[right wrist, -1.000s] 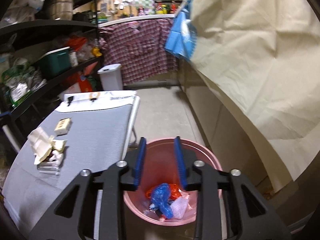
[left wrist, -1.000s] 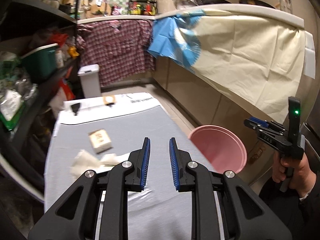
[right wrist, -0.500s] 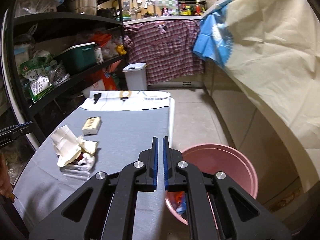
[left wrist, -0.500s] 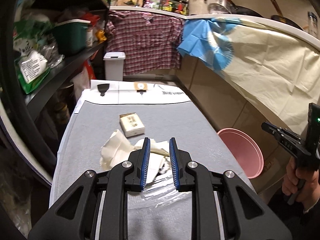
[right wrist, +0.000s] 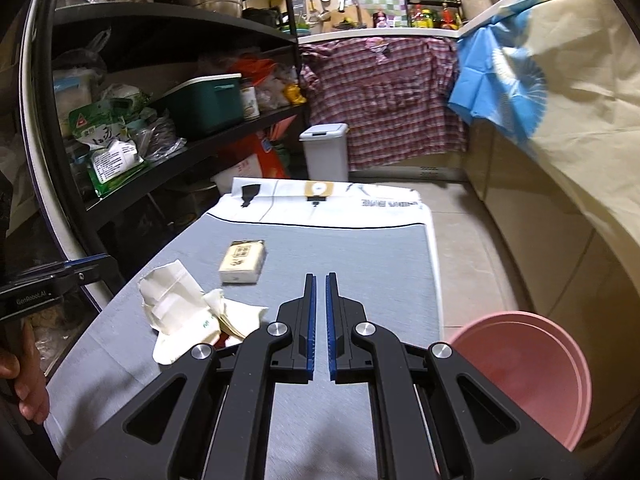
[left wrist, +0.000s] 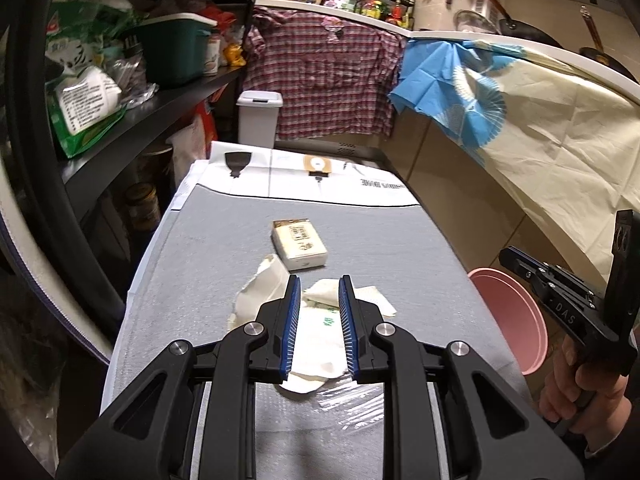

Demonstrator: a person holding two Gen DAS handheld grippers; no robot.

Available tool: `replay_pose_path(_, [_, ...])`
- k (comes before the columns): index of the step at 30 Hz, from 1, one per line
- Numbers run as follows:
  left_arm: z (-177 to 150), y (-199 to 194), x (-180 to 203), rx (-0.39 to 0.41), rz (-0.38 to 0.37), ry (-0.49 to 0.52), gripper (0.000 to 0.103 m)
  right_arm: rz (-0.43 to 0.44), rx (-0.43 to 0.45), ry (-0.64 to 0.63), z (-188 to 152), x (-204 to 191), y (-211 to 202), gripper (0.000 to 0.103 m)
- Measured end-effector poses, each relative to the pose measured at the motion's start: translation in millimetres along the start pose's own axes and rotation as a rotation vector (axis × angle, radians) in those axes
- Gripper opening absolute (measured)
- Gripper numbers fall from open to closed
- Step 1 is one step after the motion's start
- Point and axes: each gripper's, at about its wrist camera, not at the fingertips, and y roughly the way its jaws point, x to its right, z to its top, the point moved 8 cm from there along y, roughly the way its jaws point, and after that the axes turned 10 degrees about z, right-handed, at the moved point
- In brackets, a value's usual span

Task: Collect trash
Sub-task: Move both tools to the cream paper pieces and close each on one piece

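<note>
Crumpled paper wrappers [left wrist: 320,344] and a small box [left wrist: 299,243] still litter the table [left wrist: 400,240]; left gripper [left wrist: 319,312] hovers released over them, right gripper [right wrist: 320,308] clenched empty (pink bin [right wrist: 520,376] waits right)

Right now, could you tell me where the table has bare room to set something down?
Free: the grey strip of table between the small box and the right edge, and the far white end. Crowded: the near left, around the crumpled paper and clear wrap.

Black shelving [right wrist: 176,36] lines one side; a white counter [left wrist: 500,40] opposite; tiled floor [right wrist: 468,240] between.
</note>
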Motion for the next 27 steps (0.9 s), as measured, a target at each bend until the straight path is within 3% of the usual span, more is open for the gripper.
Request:
replay_pose_path(7, [0,17,-29,-0.024,0.061,-0.064,0.020,0.072,-0.031,-0.011,0,-19,34,0.007])
replay_pose_path(9, [-2,26,-36,-0.046,0.077,-0.083,0.028,0.094,-0.050,-0.032,-1,-28,44,0.008])
replay_pose_path(11, [-6,36,-45,-0.075,0.098,-0.113,0.049,0.109,-0.071,-0.043,-6,-33,54,0.010])
replay_pose_path(16, [-15,52,-52,-0.128,0.112,-0.137,0.051,0.164,-0.121,-0.063,-17,-47,72,0.012])
replay_pose_path(20, [-19,61,-52,-0.149,0.108,-0.135,0.051,0.218,-0.162,-0.094,-25,-64,85,0.024])
replay_pose_path(27, [-23,72,-47,-0.171,0.090,-0.113,0.051,0.248,-0.228,-0.124,-41,-77,105,0.024])
